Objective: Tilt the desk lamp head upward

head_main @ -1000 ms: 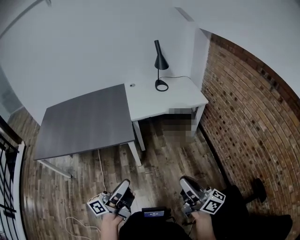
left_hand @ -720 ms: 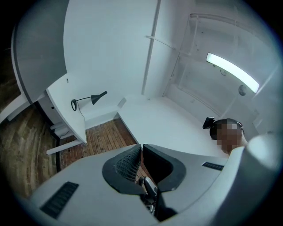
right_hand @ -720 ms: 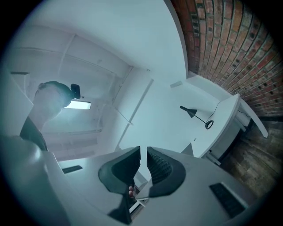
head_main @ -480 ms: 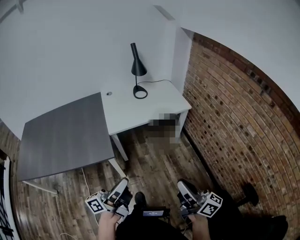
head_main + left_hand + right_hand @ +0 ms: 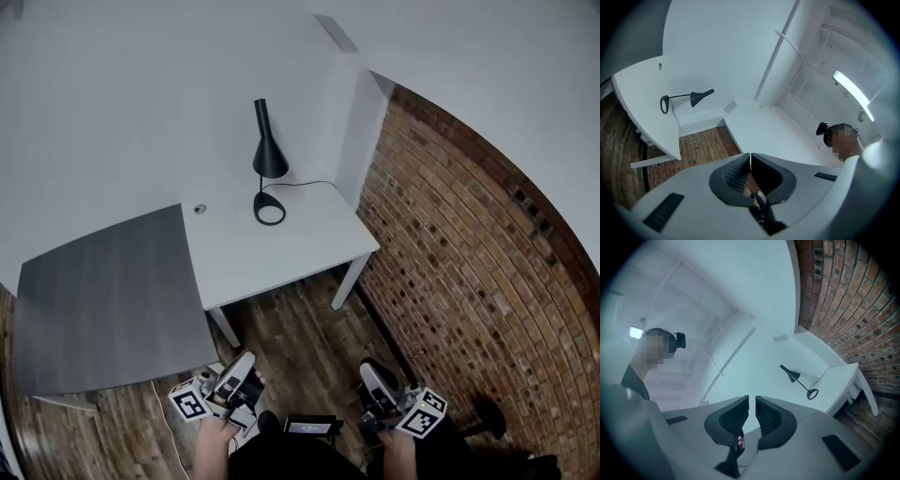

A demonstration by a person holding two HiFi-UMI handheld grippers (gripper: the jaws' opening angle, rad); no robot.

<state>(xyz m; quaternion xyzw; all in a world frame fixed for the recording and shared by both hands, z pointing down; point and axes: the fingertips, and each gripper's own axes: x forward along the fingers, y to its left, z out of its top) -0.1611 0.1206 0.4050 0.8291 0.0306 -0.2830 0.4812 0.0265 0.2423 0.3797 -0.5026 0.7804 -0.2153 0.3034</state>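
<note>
Two desks: a grey desk (image 5: pixel 103 300) sits at left and a white desk (image 5: pixel 281 258) adjoins it on the right; the white one carries the lamp.
Left tool (image 5: pixel 246 359): we hold it low over the wooden floor (image 5: pixel 300 342), well apart from the lamp. Its jaws are pressed together with nothing between them.
Lamp position: the desk lamp (image 5: pixel 267 169) stands at the far edge of the white desk, near the white wall and the corner pillar.
Lamp look: it is all black, with a slim upright stem, an open ring base (image 5: pixel 269 214) and a narrow cone head (image 5: pixel 269 159) that opens downward. A thin cord (image 5: pixel 305 184) runs off to the right.
Handling: we judge it light and stiff. The painted cone looks smooth, so the pads may slip on it. The small ring base may slide or tip under a push.
Where to take hold: we would pinch the cone across its lower, wider part to lift it. The other tool could steady the stem or base. From here we cannot make out the joint.
Right tool (image 5: pixel 368 368): we hold it low too, also far from the lamp. Its jaws stand a narrow slit apart and grip nothing.
Brick wall (image 5: pixel 469 262): it borders the white desk on the right.
</note>
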